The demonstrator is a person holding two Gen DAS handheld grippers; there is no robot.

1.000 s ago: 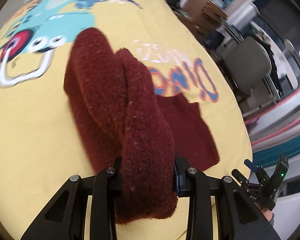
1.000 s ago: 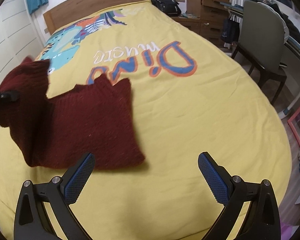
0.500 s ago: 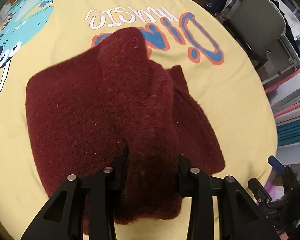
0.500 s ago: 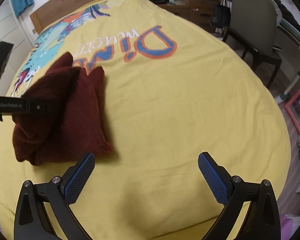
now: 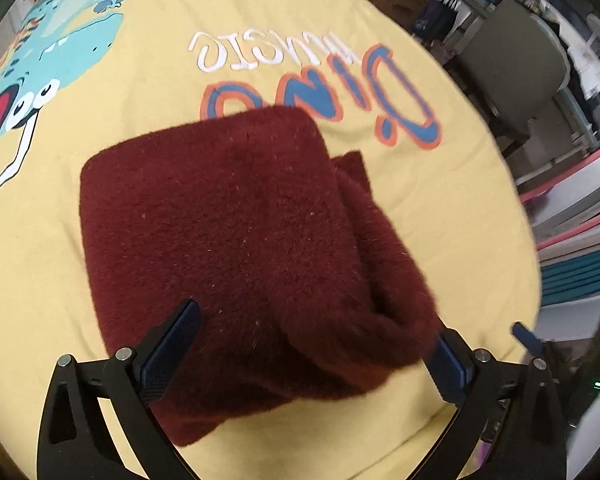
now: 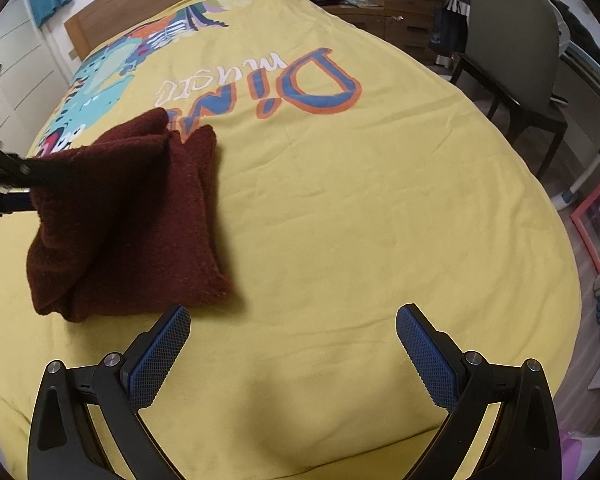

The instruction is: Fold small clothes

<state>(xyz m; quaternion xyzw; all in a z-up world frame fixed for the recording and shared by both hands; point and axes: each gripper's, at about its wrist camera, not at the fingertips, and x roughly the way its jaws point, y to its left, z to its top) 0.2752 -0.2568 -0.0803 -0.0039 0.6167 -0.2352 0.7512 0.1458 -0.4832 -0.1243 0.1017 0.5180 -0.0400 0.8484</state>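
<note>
Left hand-held gripper (image 5: 312,344): jaws spread wide, released, straddling the near edge of the maroon knit garment (image 5: 236,240); likely letting the fold settle. Garment lies doubled into a thick, uneven block on the yellow bed cover (image 6: 360,220), near the left side, just below the printed lettering (image 6: 268,84). Right hand-held gripper (image 6: 292,344): open, empty, hovering over bare cover to the garment's right, apparently waiting its turn.

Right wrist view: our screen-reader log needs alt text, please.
A folded maroon sweater lies on a yellow bedspread, left of the open, empty right claw. The left claw reaches it from the left edge.
</note>
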